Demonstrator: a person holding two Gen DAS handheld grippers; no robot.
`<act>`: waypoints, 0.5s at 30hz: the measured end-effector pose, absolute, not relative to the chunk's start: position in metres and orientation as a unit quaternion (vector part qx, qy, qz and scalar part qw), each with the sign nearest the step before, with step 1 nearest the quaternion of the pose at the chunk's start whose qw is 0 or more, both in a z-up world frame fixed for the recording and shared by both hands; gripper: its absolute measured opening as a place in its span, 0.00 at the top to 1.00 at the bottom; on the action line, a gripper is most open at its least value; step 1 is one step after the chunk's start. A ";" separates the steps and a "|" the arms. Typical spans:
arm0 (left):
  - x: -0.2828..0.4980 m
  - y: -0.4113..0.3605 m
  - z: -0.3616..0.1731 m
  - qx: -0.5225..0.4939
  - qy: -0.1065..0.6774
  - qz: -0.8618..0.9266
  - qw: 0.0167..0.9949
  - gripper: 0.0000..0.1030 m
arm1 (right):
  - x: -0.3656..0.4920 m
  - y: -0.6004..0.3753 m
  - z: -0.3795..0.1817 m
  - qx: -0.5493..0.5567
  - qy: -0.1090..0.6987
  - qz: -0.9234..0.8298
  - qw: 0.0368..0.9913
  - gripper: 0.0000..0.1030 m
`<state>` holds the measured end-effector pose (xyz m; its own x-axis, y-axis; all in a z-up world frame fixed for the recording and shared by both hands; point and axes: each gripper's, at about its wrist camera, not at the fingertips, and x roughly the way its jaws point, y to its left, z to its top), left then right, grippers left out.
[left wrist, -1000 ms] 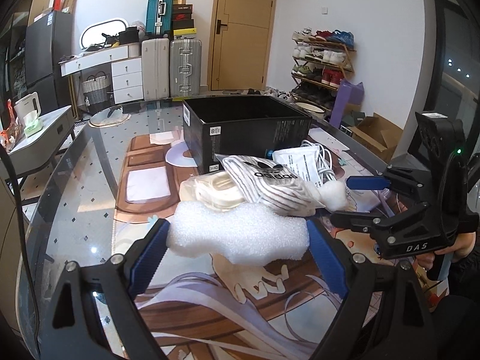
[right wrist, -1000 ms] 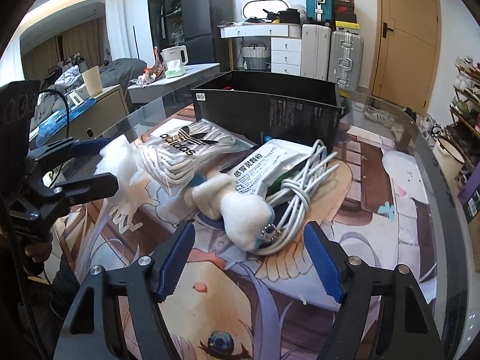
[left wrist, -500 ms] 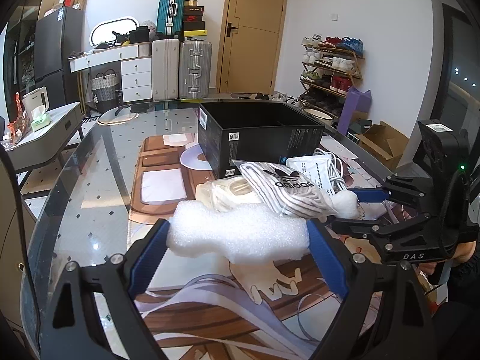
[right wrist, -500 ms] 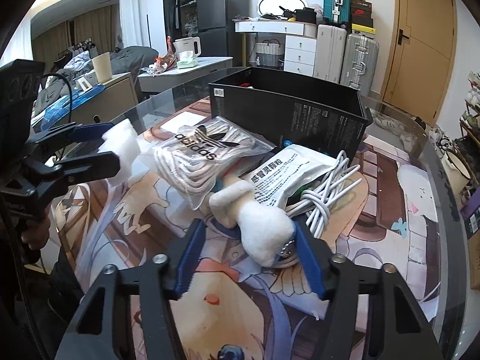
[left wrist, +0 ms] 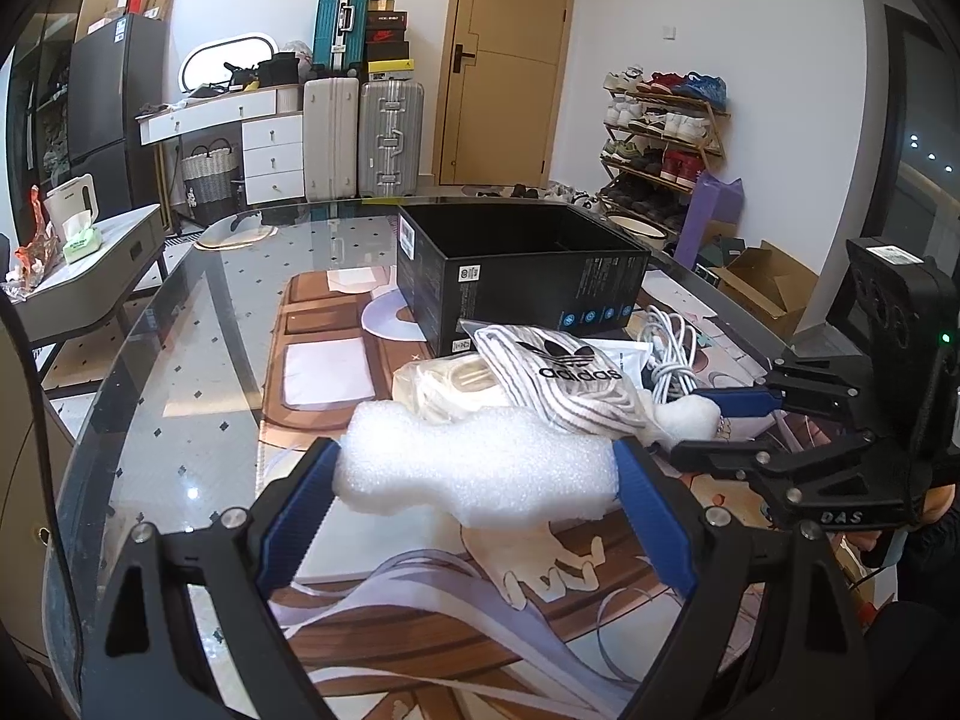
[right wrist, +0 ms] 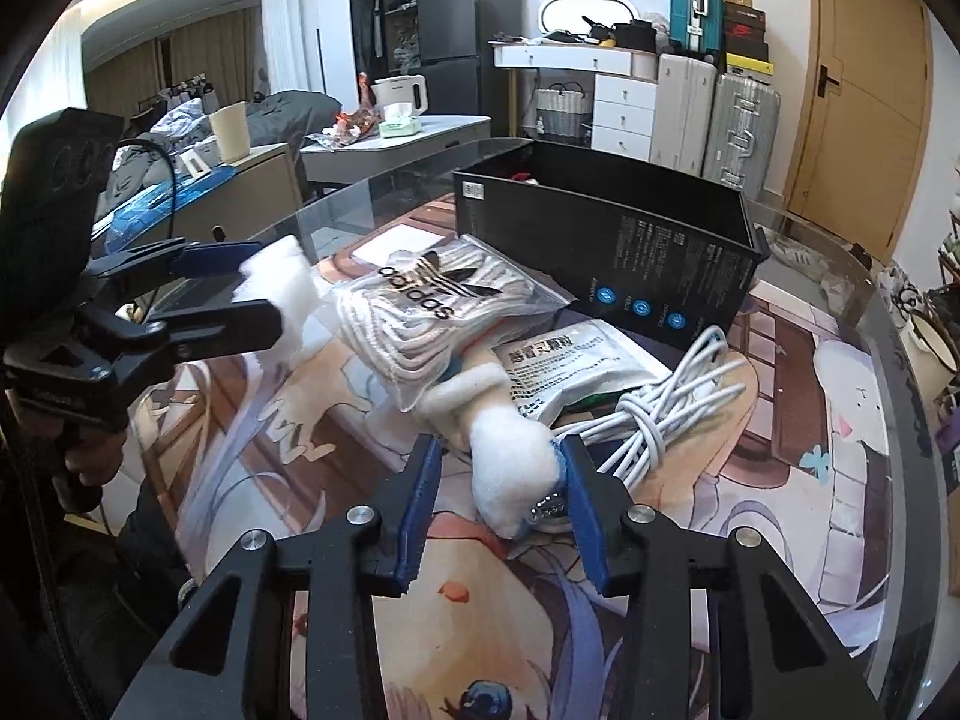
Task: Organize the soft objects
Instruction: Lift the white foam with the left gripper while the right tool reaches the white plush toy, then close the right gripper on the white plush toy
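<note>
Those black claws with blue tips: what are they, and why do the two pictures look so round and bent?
They are hand-held grippers, one in each of a person's hands, with no robot arm behind them. Each carries a wide-angle camera looking along its fingers, which bends the view.

One picture looks from the left gripper. It holds a white foam block between its blue pads.

The other looks from the right gripper. Its jaws are closing around a white plush toy; one pad touches, the other is not yet on it.

On the glass table, over a cartoon-print mat, lie a clear bag of white adidas socks, a white printed packet, a coiled white cable and an open black cardboard box.
</note>
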<state>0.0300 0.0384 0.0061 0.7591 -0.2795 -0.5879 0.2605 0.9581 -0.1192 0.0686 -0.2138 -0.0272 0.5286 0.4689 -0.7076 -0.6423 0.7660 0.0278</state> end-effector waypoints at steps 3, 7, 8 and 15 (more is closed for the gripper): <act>0.030 0.037 0.005 -0.014 0.317 -0.144 0.937 0.13 | 0.063 -0.211 -0.027 -0.124 0.361 0.336 0.861 0.59; 0.031 0.036 0.005 -0.012 0.319 -0.146 0.936 0.13 | 0.064 -0.207 -0.032 -0.131 0.368 0.340 0.855 0.59; 0.031 0.036 0.005 -0.012 0.319 -0.146 0.936 0.13 | 0.065 -0.207 -0.033 -0.132 0.369 0.340 0.855 0.59; 0.030 0.035 0.004 -0.011 0.322 -0.148 0.935 0.13 | 0.075 -0.194 -0.034 -0.143 0.377 0.336 0.851 0.60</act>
